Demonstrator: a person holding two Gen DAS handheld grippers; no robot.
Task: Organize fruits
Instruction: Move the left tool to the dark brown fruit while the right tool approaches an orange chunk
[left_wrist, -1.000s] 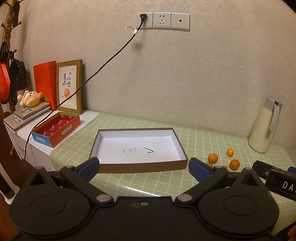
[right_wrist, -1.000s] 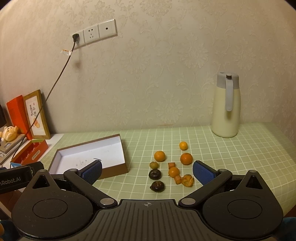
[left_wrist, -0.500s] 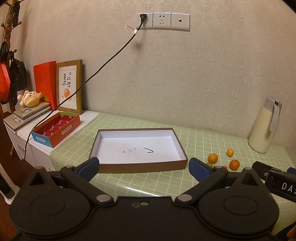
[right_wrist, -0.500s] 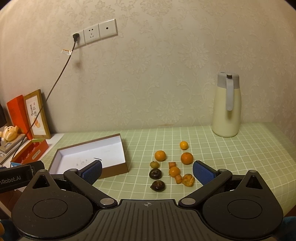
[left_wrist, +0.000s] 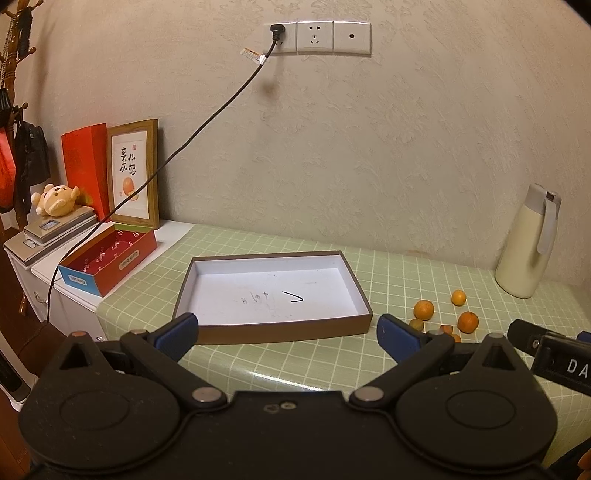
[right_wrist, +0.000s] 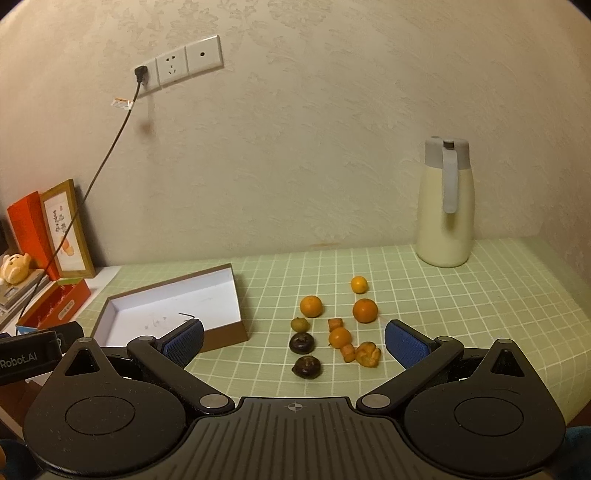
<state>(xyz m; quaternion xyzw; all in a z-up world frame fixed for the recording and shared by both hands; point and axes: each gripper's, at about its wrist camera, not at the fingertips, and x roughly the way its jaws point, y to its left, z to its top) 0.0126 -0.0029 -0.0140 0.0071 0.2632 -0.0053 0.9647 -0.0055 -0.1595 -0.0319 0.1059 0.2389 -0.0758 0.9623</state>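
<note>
On the desk (right_wrist: 443, 295), the fruits (right_wrist: 332, 325) lie loose ahead of the right gripper (right_wrist: 293, 341), betw. its wide jaws — right of the box (left_wrist: 273, 291). Left gripper (left_wrist: 286, 332) also wide, empty; its pad hides some fruit.

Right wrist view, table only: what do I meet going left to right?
Red box → brown tray → green fruit → square orange piece → large orange → cream jug.
</note>
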